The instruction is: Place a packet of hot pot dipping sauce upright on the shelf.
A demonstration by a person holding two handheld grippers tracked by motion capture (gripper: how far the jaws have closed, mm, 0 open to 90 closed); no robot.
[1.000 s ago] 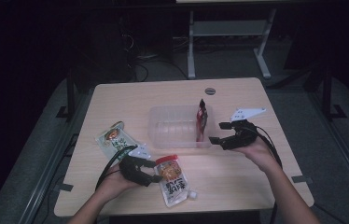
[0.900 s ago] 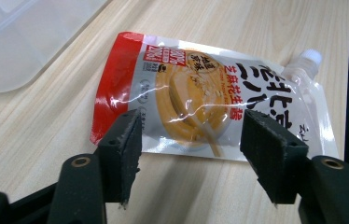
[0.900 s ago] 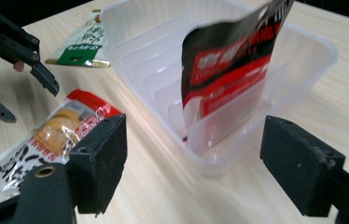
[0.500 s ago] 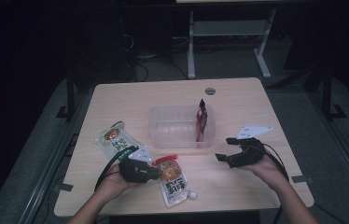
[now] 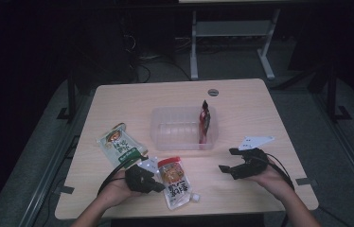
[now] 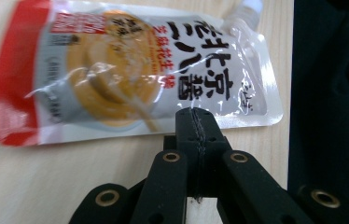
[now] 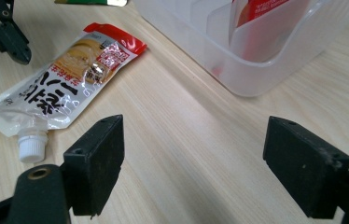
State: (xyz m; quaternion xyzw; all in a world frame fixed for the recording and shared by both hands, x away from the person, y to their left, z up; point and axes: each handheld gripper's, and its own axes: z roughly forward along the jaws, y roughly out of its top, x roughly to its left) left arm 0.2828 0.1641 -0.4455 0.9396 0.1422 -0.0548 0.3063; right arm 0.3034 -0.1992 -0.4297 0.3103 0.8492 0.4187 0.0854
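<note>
A red-and-white spout pouch (image 5: 177, 182) (image 6: 130, 70) (image 7: 65, 79) lies flat near the table's front edge. My left gripper (image 5: 154, 184) (image 6: 195, 123) sits at its left side. Its jaws have just been closing and now stand shut, tips over the pouch's edge, with nothing seen between them. A clear plastic container (image 5: 175, 132) (image 7: 256, 60) stands mid-table with a red packet (image 5: 204, 120) (image 7: 266, 7) upright in its right end. My right gripper (image 5: 227, 160) (image 7: 193, 172) hovers open and empty in front of the container.
A green pouch (image 5: 120, 146) lies flat left of the container. A round cable hole (image 5: 213, 92) is set near the table's far edge. A white stand (image 5: 232, 33) is on the dark floor behind the table.
My right gripper drew back from the container's right end toward the person and sank lower. The left gripper's jaws closed beside the spout pouch while the hand stayed put.
</note>
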